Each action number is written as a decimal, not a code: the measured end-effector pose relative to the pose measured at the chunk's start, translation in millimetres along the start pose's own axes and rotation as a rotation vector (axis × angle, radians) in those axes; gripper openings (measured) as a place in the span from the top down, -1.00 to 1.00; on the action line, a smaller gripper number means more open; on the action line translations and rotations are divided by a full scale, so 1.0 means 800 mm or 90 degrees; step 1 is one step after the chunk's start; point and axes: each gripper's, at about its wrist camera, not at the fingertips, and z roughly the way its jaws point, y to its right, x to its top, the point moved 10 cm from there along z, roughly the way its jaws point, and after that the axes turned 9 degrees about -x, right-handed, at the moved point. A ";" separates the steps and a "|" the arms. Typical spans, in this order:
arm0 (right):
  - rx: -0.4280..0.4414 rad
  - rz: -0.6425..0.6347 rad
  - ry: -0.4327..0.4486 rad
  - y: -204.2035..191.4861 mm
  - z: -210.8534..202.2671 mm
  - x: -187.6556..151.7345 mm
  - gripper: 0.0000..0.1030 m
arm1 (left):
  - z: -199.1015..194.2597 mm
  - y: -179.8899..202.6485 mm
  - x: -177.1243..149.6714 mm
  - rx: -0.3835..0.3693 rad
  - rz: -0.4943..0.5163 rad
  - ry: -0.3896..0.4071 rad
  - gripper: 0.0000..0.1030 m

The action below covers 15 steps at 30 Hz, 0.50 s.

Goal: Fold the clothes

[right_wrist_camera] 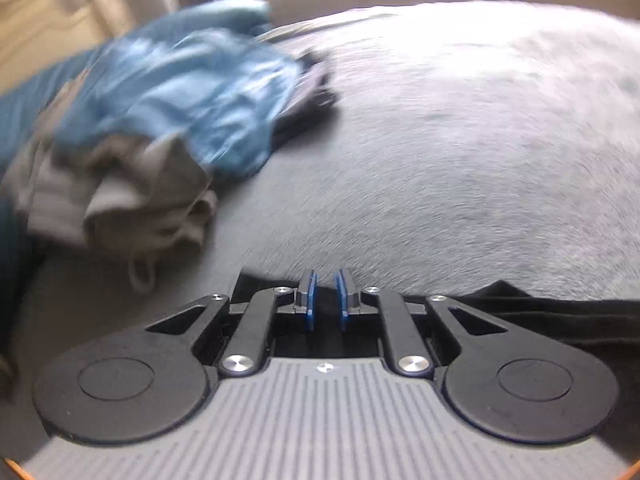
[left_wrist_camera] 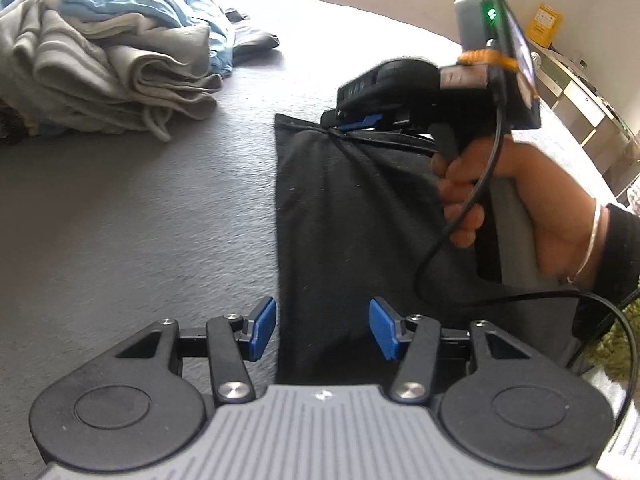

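1. A black garment (left_wrist_camera: 352, 216) is laid flat on the grey bed (left_wrist_camera: 132, 208), folded into a long strip with a straight left edge that runs away from the near edge of the bed.
2. The left claw (left_wrist_camera: 322, 330) is held released above the near end of that strip; its blue pads (left_wrist_camera: 264, 328) are well apart, and nothing is pressed between them.
3. The right claw (right_wrist_camera: 324, 298) is seen at the far end of the garment, gripped by a hand (left_wrist_camera: 516, 208) on a grey handle.
4. Its jaws are nearly closed, with a narrow gap left between the pads; in the blurred right wrist view no cloth appears to be pinched, though black fabric (right_wrist_camera: 560, 312) lies just beneath.
5. A pile of grey and light blue clothes (left_wrist_camera: 120, 48) is heaped toward the far left corner of the bed, well apart from the black garment.
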 end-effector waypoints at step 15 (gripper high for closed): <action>-0.126 0.192 0.006 0.341 -0.118 -0.018 0.84 | 0.052 0.081 -0.011 0.035 0.114 -0.091 -0.06</action>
